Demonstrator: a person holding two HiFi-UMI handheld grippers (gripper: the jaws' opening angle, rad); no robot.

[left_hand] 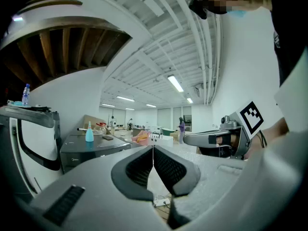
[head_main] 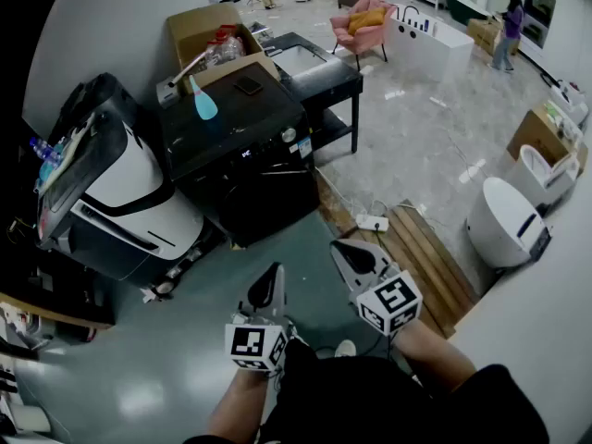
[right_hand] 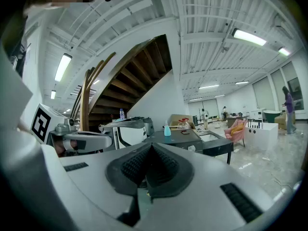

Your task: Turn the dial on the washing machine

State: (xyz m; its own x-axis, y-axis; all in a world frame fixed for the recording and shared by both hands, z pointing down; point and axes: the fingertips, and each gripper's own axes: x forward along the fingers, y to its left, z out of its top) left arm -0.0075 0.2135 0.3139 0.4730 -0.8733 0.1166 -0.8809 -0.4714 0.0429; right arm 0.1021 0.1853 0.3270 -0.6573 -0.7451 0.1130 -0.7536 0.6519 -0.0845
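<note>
Left claw and right claw are both fully closed and empty, well apart from the black boxy washing machine, so reaching its small silver dial unopened would likely just bump or slip off it.

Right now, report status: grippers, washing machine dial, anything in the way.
Left gripper shut, empty; right gripper shut, empty. Both held short of the black washing machine; dial untouched. Power strip on the floor, right of the approach.
</note>
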